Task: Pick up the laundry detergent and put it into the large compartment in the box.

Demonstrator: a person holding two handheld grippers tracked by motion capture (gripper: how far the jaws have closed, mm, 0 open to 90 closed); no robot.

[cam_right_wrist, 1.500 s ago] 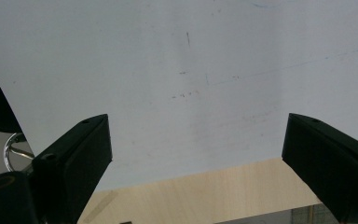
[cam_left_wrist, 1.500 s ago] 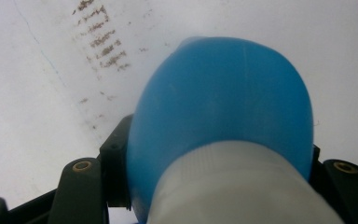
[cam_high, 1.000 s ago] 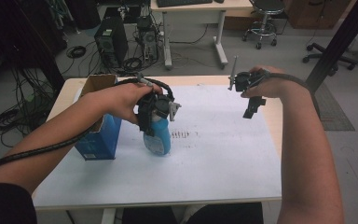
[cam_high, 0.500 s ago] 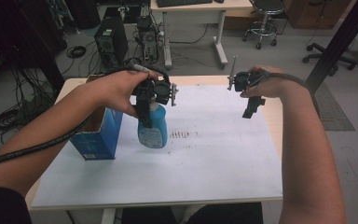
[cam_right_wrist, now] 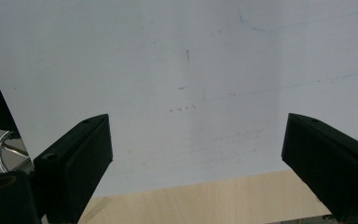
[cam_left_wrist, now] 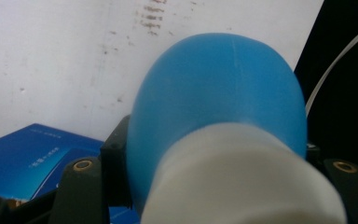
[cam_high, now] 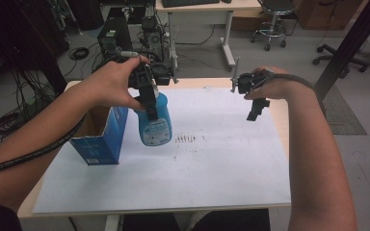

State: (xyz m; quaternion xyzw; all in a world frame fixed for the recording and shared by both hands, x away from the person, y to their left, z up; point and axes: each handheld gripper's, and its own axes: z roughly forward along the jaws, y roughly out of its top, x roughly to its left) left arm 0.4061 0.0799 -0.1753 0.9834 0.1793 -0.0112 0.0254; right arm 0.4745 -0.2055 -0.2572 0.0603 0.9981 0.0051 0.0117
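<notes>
My left gripper (cam_high: 150,103) is shut on a blue bottle (cam_high: 154,126) with a white cap and holds it in the air above the white sheet (cam_high: 212,163). In the left gripper view the blue bottle (cam_left_wrist: 219,107) and its white cap (cam_left_wrist: 242,182) sit between the black jaws, base pointing away. An open blue carton (cam_high: 101,137) stands just left of the bottle. My right gripper (cam_high: 255,111) hangs over the sheet's far right part, open with nothing between its fingers (cam_right_wrist: 74,163).
The blue carton's side (cam_left_wrist: 32,158) lies below the held bottle. The wooden table edge (cam_right_wrist: 205,196) runs along the sheet's border. Dark pen marks (cam_high: 188,139) dot the sheet's middle. Desks, computers and chairs stand on the floor beyond the table.
My left gripper has lifted the blue bottle off the sheet and carried it up and back. The right gripper has stayed in place.
</notes>
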